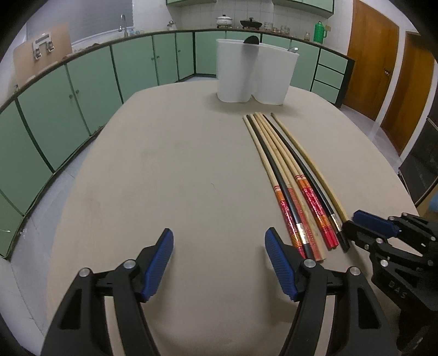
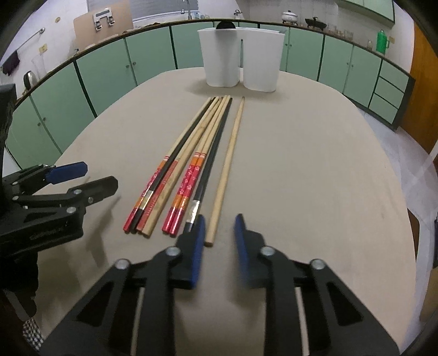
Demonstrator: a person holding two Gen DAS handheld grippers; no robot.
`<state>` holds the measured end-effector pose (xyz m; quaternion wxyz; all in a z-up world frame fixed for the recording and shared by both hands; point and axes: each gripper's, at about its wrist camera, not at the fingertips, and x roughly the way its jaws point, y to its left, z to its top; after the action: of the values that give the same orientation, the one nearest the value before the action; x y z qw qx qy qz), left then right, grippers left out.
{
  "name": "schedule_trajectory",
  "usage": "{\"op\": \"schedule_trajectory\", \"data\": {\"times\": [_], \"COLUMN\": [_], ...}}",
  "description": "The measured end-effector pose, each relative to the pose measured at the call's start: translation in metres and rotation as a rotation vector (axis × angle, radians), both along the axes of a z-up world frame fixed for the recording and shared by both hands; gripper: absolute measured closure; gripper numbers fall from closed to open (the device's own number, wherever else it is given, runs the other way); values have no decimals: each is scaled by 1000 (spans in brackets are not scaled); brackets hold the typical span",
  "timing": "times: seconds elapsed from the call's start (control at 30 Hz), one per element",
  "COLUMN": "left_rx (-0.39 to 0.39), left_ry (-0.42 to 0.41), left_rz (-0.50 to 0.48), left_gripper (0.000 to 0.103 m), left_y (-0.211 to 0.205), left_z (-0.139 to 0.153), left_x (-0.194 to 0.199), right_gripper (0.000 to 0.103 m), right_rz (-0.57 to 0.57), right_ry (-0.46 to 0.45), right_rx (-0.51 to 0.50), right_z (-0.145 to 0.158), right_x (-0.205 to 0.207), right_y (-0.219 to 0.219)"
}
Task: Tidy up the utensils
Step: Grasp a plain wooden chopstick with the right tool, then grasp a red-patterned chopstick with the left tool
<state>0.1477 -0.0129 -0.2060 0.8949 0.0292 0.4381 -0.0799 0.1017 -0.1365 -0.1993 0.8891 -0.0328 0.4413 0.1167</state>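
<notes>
lined up side by side on the counter [image 2: 301,178]: chopsticks [image 2: 191,164], tips toward the white holder [image 2: 219,60] at the far end, likely so each can be picked up by its thick end and dropped in. set a little apart from the bundle, a plain stick [image 2: 230,164], its near end between the pads of the right claw [image 2: 220,227]. narrow gap there, left pad right at the stick, right pad not yet on it, so nothing gripped. left claw [image 1: 219,263] spread wide over bare counter beside the bundle, holding nothing, probably waiting its turn. too blurred to say whether that left pad truly touches the stick. inside the holder, only a dark rounded top [image 2: 225,25] and a spoon bowl [image 1: 293,49] above the rim, the rest hidden by its walls.
</notes>
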Motion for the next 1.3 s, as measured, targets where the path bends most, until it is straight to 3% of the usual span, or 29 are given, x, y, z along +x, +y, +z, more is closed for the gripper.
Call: {"op": "schedule_trajectory", "data": {"times": [0.03,0.37,0.6,0.7,0.93,1.07,1.3], "left_rx": [-3,-34,-13,41,-51,-12,18], "left_ry": [0,11,18,23,9,17,25], "left_rz": [-2,-57,-52,-28,-53,-93,-19], "left_gripper": [34,33,32,33,34,33,32], "left_y": [-1,-24,-26,-22,-17,-32,-15], "left_z": [0,0,-9,-12,-1,-5,-8], "left_x": [0,-7,-6,-4,-15,-20,-18], "right_gripper": [96,97,97,97,96,96,96], "right_rz": [1,-49,-49,-48,-44,-44,-44], "right_ry": [-2,0,-2,-2,-3,-1,-2], "right_rx": [1,22,24,25,32,36,40], "right_z": [0,0,-2,-2,-1,-2,-2], "right_x": [0,2,1,0,-1,-1,-2], "right_y": [0,-22,-24,-25,-25,-26,-26]}}
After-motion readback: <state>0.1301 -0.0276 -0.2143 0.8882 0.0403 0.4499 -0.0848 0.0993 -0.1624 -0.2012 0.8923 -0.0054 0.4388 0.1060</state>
